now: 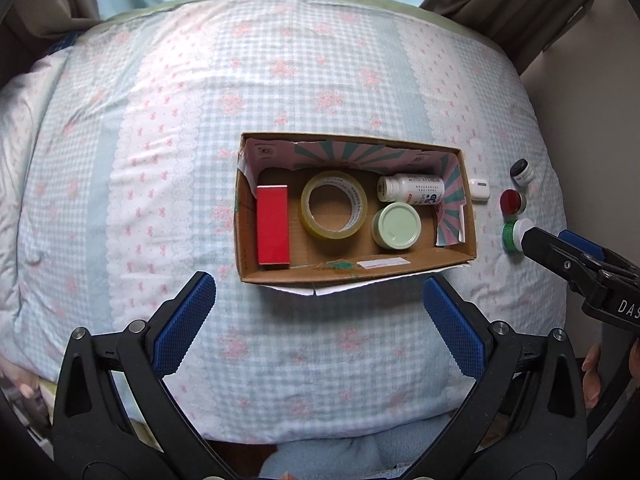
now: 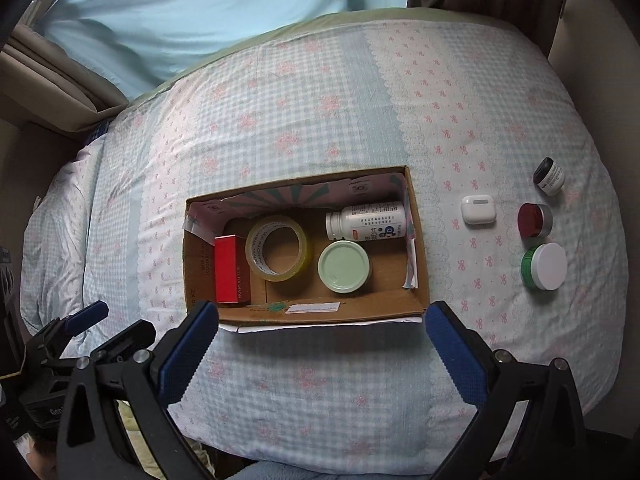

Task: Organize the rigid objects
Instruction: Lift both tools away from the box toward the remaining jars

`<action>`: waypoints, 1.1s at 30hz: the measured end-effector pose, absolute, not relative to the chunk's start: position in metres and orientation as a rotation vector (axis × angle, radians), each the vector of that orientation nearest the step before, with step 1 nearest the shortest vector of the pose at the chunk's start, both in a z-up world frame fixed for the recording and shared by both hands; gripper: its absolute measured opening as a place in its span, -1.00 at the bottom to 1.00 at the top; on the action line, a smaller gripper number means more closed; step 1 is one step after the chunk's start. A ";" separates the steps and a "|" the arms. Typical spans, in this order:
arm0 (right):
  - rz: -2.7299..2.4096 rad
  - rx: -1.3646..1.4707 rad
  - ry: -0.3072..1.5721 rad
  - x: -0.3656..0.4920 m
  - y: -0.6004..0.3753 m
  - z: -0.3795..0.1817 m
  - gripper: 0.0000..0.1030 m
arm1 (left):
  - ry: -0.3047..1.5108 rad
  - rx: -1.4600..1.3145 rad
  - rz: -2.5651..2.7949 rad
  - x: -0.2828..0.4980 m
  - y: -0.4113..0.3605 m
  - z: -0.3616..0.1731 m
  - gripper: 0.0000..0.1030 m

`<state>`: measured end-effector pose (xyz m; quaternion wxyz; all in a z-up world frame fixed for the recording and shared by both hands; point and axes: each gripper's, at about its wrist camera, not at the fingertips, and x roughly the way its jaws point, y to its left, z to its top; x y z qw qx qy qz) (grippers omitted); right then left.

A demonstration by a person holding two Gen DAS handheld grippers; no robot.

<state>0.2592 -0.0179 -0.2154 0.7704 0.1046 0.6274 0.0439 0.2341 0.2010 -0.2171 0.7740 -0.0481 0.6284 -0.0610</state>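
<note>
An open cardboard box lies on the bed. It holds a red box, a tape roll, a white bottle and a pale green lidded jar. Right of the box lie a white earbud case, a black-capped jar, a red jar and a green jar with a white lid. My left gripper is open in front of the box. My right gripper is open and empty; it also shows in the left wrist view beside the green jar.
The bed is covered by a blue gingham quilt with pink bows. A pale blue pillow lies at the head. Brown curtains hang at the back right. The bed's edge runs close below both grippers.
</note>
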 end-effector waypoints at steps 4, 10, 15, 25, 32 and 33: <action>0.043 0.166 1.286 0.237 -0.037 -0.187 1.00 | 1.313 -0.075 -0.159 0.224 0.183 -0.198 1.00; -0.014 0.159 1.217 0.200 -0.087 -0.159 1.00 | 1.230 -0.059 -0.219 0.215 0.133 -0.173 1.00; -0.098 0.088 1.176 0.172 -0.136 -0.149 1.00 | 1.173 0.014 -0.273 0.220 0.071 -0.158 1.00; -0.149 0.143 1.169 0.148 -0.238 -0.178 1.00 | 1.170 0.257 -0.483 0.259 -0.082 -0.173 1.00; -0.166 0.132 1.177 0.157 -0.268 -0.223 1.00 | 1.244 0.457 -0.640 0.300 -0.175 -0.224 1.00; -0.169 0.138 1.178 0.159 -0.272 -0.231 1.00 | 1.262 0.485 -0.653 0.307 -0.186 -0.236 1.00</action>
